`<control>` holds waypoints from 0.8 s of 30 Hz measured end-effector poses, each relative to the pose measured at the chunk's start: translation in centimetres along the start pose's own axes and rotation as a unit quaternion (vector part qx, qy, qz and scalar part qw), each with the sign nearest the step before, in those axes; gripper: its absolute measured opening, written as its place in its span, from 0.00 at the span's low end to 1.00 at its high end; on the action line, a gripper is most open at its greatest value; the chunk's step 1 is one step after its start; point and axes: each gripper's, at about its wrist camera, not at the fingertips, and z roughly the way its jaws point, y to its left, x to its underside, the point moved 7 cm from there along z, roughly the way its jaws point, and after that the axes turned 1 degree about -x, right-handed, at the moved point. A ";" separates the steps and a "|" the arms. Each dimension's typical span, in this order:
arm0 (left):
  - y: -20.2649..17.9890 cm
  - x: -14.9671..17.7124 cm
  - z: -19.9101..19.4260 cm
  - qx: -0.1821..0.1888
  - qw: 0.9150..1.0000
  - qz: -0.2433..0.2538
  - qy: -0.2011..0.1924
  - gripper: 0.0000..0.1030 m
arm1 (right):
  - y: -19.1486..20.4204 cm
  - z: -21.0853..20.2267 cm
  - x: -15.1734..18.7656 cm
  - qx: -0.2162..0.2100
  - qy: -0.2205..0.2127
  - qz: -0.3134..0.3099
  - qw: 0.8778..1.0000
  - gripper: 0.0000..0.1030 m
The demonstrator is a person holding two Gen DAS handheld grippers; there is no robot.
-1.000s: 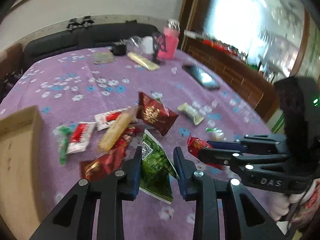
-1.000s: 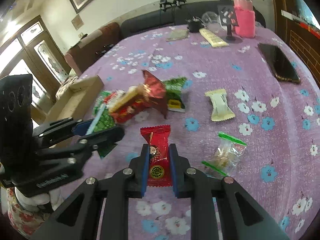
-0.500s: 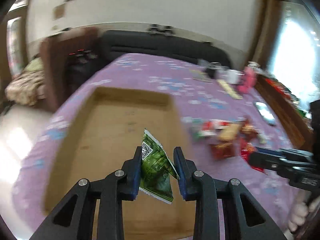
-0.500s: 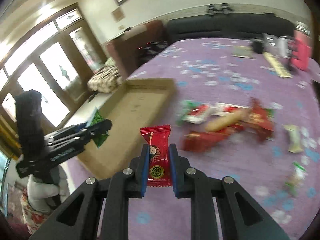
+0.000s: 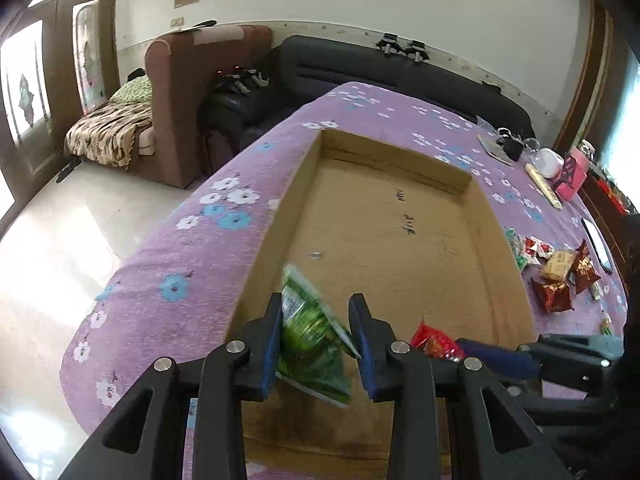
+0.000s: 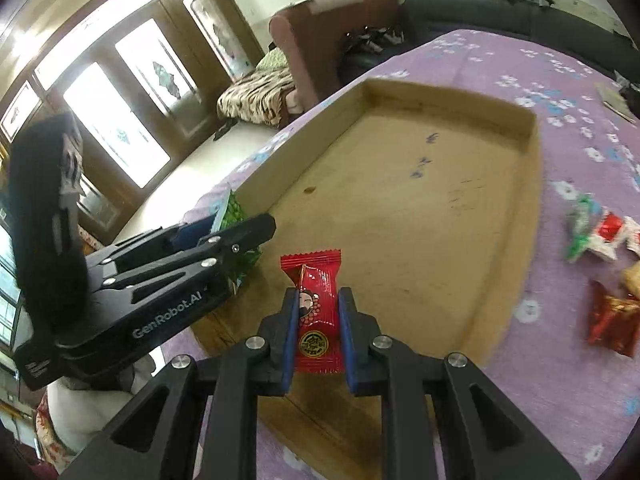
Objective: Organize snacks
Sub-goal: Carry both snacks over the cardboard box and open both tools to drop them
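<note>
Release is the step in hand, and it goes best one side at a time, left to right. Farthest left, the left gripper hangs over the near left corner of the shallow brown cardboard tray, which sits on the purple flowered tablecloth; its blue-padded jaws look slightly parted around the crinkly green foil snack packet, which is blurred and tilted, so it may already be slipping free. I would widen those jaws fully and let the packet drop flat against the tray's left wall. Beside it, the right gripper pinches the small red sealed candy wrapper upright between its pads, above the tray's near edge. It should move a little forward over bare cardboard before letting go, low enough that the light wrapper does not bounce out. Right of the tray, the loose pile of red, green and tan snack packs waits on the cloth.
</note>
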 end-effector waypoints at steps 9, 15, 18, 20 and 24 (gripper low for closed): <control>0.4 -0.9 -2.4 0.010 0.999 -0.032 -0.029 0.65 | 0.8 -2.2 0.2 0.004 -0.023 -0.014 1.000 0.22; -2.8 -2.3 -5.5 0.056 0.996 -0.027 -0.063 0.74 | -3.6 -8.5 0.3 0.028 -0.082 0.016 0.996 0.29; -5.6 -2.3 -6.1 0.090 0.994 -0.004 -0.065 0.75 | -8.3 -12.4 0.7 0.063 -0.110 0.045 0.991 0.29; -8.1 -2.1 -6.0 0.124 0.991 0.016 -0.057 0.75 | -12.1 -15.2 1.3 0.099 -0.128 0.065 0.985 0.30; -13.7 -1.0 -4.7 0.184 0.981 0.061 -0.018 0.75 | -19.8 -19.6 2.5 0.169 -0.151 0.116 0.967 0.33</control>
